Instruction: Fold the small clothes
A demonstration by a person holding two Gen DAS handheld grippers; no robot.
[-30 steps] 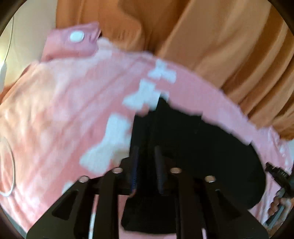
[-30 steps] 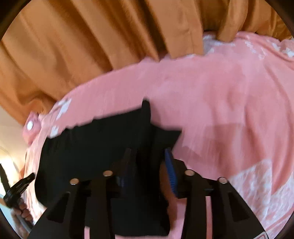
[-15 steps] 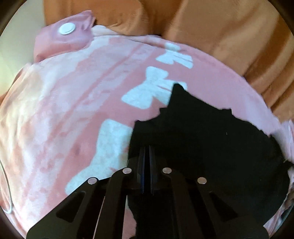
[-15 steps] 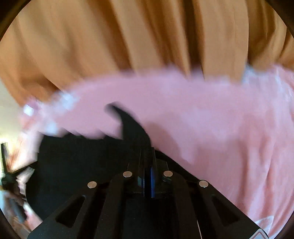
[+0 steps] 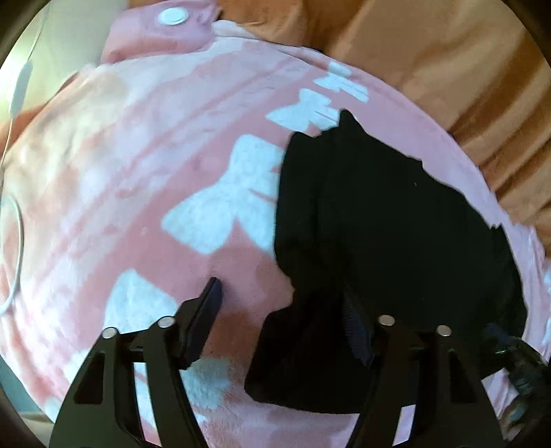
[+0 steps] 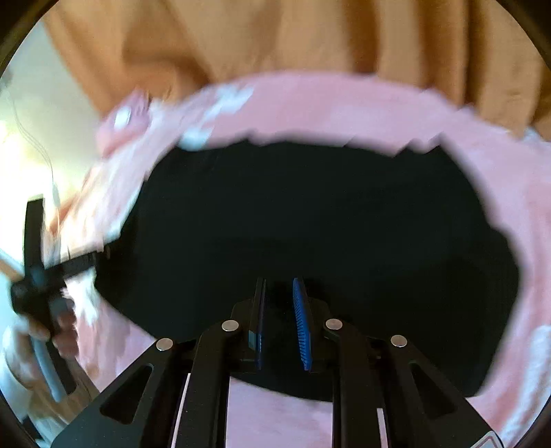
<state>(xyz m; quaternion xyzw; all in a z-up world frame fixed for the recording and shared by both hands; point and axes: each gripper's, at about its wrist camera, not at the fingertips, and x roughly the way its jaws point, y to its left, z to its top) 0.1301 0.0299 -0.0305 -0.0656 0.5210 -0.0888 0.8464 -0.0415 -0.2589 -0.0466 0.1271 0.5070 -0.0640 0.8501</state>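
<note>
A black garment (image 5: 385, 220) lies on a pink blanket with white bows (image 5: 144, 179), and its left edge is doubled over. My left gripper (image 5: 280, 293) hangs just above that near left edge. Its jaws are opening and stand well apart; the cloth's edge lies loose by the right finger (image 5: 354, 324) and is not pinched. In the blurred right wrist view the black garment (image 6: 310, 213) fills the middle. My right gripper (image 6: 279, 287) is over its near edge, jaws opening with a narrow gap; only dark cloth shows behind the gap. The left gripper (image 6: 38, 272) appears at the left rim.
Orange draped fabric (image 5: 447, 69) runs along the far side of the blanket. A pink cushion with a white button (image 5: 172, 15) lies at the far left corner. A white cable (image 5: 17, 248) loops at the left edge. A person's hand (image 6: 58, 331) holds the left gripper.
Half a second ago both grippers were shut on the black garment; now both have let go and parted. The right gripper has swung across over the garment, which now lies flatter.
</note>
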